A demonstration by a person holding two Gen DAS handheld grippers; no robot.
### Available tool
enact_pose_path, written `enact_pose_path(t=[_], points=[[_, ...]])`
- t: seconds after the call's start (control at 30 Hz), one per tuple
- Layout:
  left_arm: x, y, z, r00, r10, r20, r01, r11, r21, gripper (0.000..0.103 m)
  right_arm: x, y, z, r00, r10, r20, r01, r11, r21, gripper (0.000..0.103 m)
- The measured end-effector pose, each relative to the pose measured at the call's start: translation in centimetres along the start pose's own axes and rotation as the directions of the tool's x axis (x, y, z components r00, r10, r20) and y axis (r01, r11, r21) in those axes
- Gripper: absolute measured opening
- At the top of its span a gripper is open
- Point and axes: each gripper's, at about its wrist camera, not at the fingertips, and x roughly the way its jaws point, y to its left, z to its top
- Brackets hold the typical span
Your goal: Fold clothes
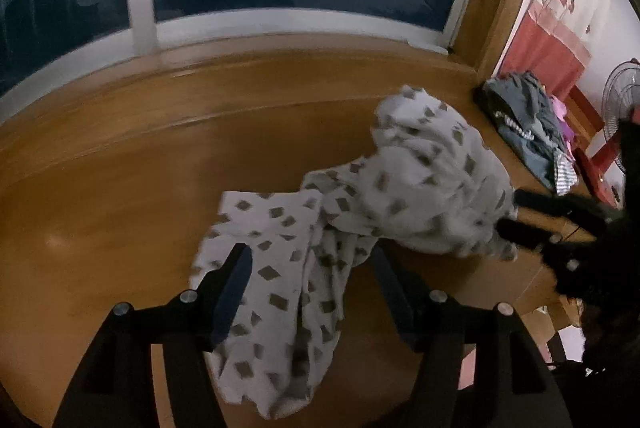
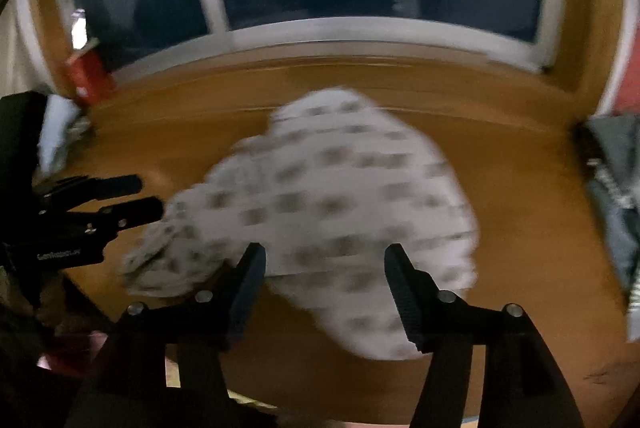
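One white garment with grey diamond print [image 1: 352, 211] is lying crumpled and unfolded mid-desk, so folding is hardly starting. Two tools are showing: the left tool [image 1: 310, 270] is gaping wide over the cloth's near tail, gripping nothing; the right tool [image 2: 324, 268] is likewise spread wide above the bundle, empty. One heap of grey-blue clothes [image 1: 528, 123] is waiting at two o'clock on the glossy wooden desk [image 1: 120, 187].

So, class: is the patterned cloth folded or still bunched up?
Bunched up. The cloth lies in a crumpled, twisted heap on the table, with no flat layers or straight edges.
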Motion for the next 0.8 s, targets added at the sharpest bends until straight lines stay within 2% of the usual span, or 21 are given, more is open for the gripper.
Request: enact_pose_path(t=[0.03,0.1,0.17,0.23,0.4,0.47,0.57,0.67,0.8], points=[[0.5,-0.4,-0.3,1.0,-0.017,-0.012,0.017,1.0,-0.005,0.061,0.1,-0.6,0.0,1.0,-0.029,-0.003,0.029,1.0,0.002,0.062],[2.0,-1.2,-0.6,0.998,-0.042,-0.037,0.041,0.999,-0.011,0.061,1.4,-1.7,-0.2,0.999,-0.037,-0.038,0.037,0.999,0.011,0.062],[4.0,-1.8,-0.8,0.997,-0.025,-0.068,0.026,1.0,0.011,0.061,3.1,-2.9,-0.4,0.996,-0.034,-0.079,0.036,0.999,0.024,0.062],[5.7,-2.1,-1.1,0.995,0.002,-0.095,0.001,1.0,0.025,0.061,5.0,-4.1,-0.9,0.991,0.04,-0.131,-0.028,0.996,0.088,0.062],[7.9,-1.7,-1.4,0.989,-0.018,-0.147,0.01,0.998,-0.058,0.061,8.4,-5.7,-1.6,0.976,0.093,-0.198,-0.065,0.987,0.144,0.062],[7.1,-1.3,-1.4,0.992,0.013,-0.128,-0.022,0.997,-0.073,0.061,8.7,-5.9,-1.6,0.974,0.105,-0.199,-0.077,0.987,0.143,0.062],[5.1,0.0,-1.6,0.99,0.111,-0.085,-0.119,0.988,-0.098,0.061,8.5,-6.6,-1.7,0.974,0.117,-0.192,-0.091,0.986,0.138,0.062],[5.1,1.5,-1.9,0.981,0.16,-0.108,-0.171,0.979,-0.109,0.061,8.0,-6.9,-1.4,0.977,0.118,-0.178,-0.095,0.987,0.132,0.062],[7.5,1.6,-2.3,0.981,0.105,-0.163,-0.128,0.982,-0.138,0.061,8.6,-6.3,-0.9,0.976,0.123,-0.179,-0.109,0.99,0.085,0.062]])
